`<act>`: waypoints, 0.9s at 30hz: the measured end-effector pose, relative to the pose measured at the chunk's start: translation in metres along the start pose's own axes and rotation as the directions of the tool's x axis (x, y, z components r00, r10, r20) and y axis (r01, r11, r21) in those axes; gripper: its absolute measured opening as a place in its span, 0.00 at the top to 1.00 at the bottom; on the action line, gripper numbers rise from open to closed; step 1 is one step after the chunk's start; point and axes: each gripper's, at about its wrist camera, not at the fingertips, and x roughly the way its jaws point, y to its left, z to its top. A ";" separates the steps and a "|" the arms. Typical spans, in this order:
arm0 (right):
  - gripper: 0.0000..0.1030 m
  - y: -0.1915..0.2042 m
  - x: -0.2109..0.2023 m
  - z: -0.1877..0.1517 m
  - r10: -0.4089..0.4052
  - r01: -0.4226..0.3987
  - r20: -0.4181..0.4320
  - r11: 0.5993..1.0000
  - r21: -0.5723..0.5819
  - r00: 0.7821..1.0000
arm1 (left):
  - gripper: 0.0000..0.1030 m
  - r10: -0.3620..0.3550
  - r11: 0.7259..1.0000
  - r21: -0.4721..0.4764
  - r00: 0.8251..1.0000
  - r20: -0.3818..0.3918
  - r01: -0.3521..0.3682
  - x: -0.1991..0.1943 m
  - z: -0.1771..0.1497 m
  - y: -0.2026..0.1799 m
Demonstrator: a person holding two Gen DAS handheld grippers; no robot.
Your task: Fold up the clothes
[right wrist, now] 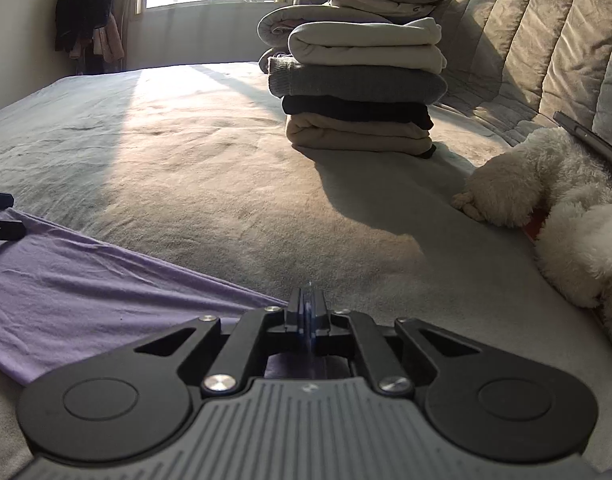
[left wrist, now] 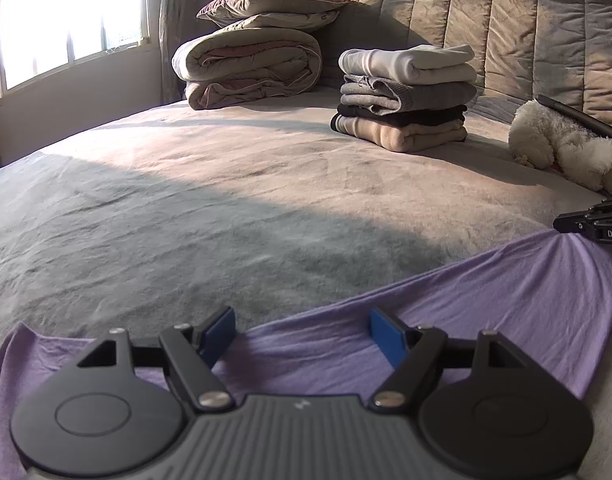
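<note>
Lilac garment point(left wrist: 486, 300) lies spread on the grey bedspread point(left wrist: 225, 184), near edge of the bed. My left gripper point(left wrist: 301, 336) hovers low over its far hem, blue pads point(left wrist: 219, 334) standing wide apart, nothing pinched between them. My right gripper point(right wrist: 308, 320) is clamped on the garment's right-hand corner; cloth fans out in taut creases from that pinch. Stack of folded clothes point(left wrist: 406, 96) sits further up the bed, well apart from the garment. Folded duvet with pillows point(left wrist: 249, 60) beyond it. White fluffy soft toy point(right wrist: 546, 184) lies to the right, by the padded headboard point(left wrist: 506, 20).
</note>
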 end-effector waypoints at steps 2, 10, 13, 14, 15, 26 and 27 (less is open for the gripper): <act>0.94 0.002 -0.001 0.001 -0.012 0.012 0.005 1.000 -0.004 1.000 | 0.25 0.011 1.000 -0.009 1.000 0.009 -0.011 -0.003 0.000 0.001; 0.52 0.042 -0.021 0.021 0.024 -0.022 0.091 0.999 -0.025 0.996 | 0.25 0.056 0.997 -0.060 0.997 0.052 -0.053 -0.037 -0.008 0.029; 0.52 0.073 -0.020 0.024 0.108 -0.103 0.085 0.992 -0.067 0.990 | 0.25 0.098 0.991 -0.095 0.994 0.047 -0.093 -0.049 -0.017 0.051; 0.52 0.086 -0.018 0.025 0.146 -0.140 0.077 0.987 -0.081 0.986 | 0.24 0.111 0.988 -0.110 0.993 0.041 -0.106 -0.052 -0.020 0.059; 0.52 0.098 -0.017 0.025 0.181 -0.174 0.069 0.980 -0.095 0.981 | 0.23 0.124 0.985 -0.124 0.992 0.033 -0.119 -0.054 -0.023 0.066; 0.44 0.160 -0.017 0.007 0.290 -0.275 0.021 0.924 -0.267 0.957 | 0.22 0.229 0.938 -0.254 0.972 -0.054 -0.235 -0.084 -0.063 0.144; 0.41 0.153 -0.016 0.008 0.277 -0.265 0.017 0.935 -0.236 0.961 | 0.22 0.232 0.935 -0.263 0.971 -0.054 -0.238 -0.090 -0.066 0.149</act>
